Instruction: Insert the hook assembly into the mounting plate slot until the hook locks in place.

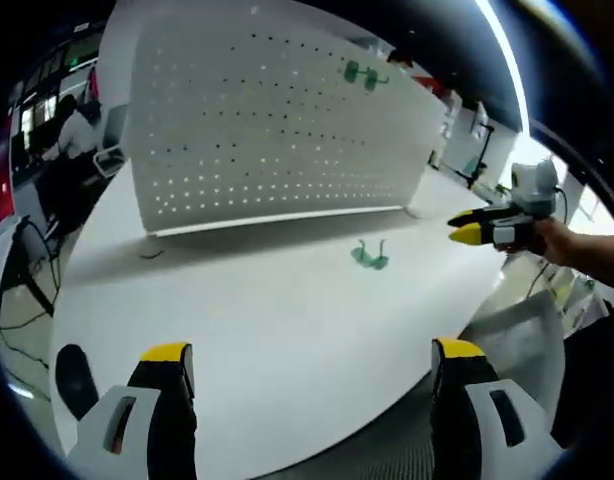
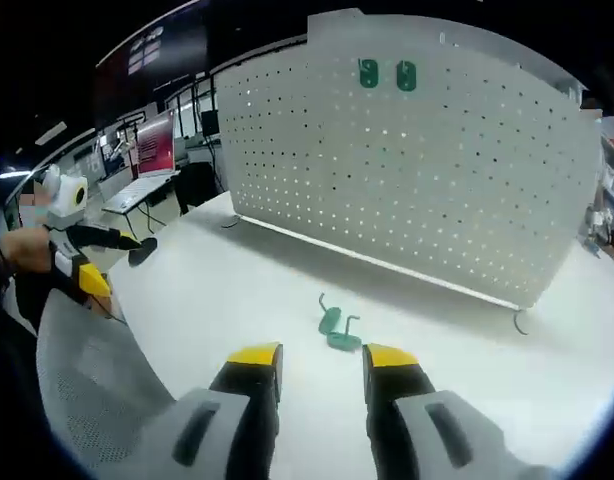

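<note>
- Left hand-held gripper [image 1: 312,365] hangs over the near edge of the white surface [image 1: 247,300], jaws spread wide, nothing between them
- Right hand-held gripper [image 2: 322,362] is also above the near edge, yellow-tipped jaws parted by a narrow gap and released, holding nothing
- Green hook [image 2: 337,327] lies flat on the surface, just beyond the right gripper's tips; in the left gripper view the hook [image 1: 369,256] sits mid-surface, right of centre, well apart from those jaws
- White pegboard [image 2: 417,170] stands upright at the far side of the surface
- Two green pieces [image 2: 387,75] are mounted side by side near the pegboard's top edge
- Small dark hook [image 2: 520,322] lies at the pegboard's right foot
- Grey mesh chair [image 2: 97,390] sits near left, below the surface
</note>
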